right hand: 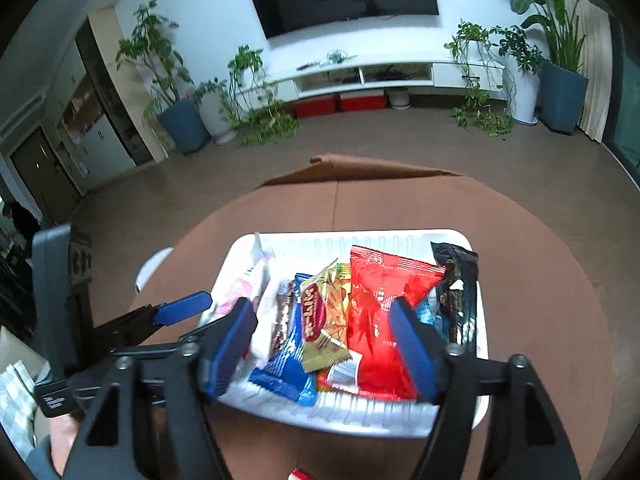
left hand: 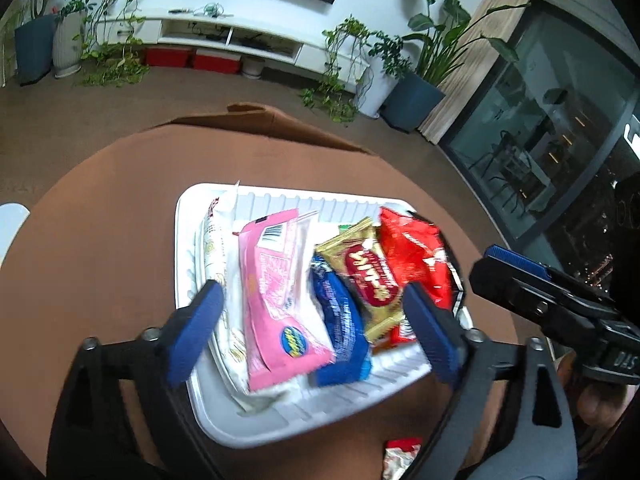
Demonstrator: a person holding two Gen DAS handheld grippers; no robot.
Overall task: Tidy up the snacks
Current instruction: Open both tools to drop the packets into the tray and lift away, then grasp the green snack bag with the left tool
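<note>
The left hand-held gripper, black-framed with blue pads, stands with its jaws spread wide and nothing pressed between them, poised over the near half of a white ribbed plastic tray; its own frame hides the tray's near left corner. The right hand-held gripper, of the same make, is likewise spread and empty over the same tray, and in the left view only its blue-tipped fingers and part of its black body show, cut off at the picture's right edge. The tray sits around the middle of a round brown desk and holds the snacks side by side: a glossy pink packet with a barcode and a blue-and-yellow oval logo too blurred to read, a blue foil wrapper, a gold packet with a red oval label whose lettering is smeared, a crinkled red foil bag, and a black packet against the tray's right wall, seen only from the right wrist. A pale printed packet lies half buried at the left wall. At the desk's near edge a red-and-white wrapper is partly cut off.
</note>
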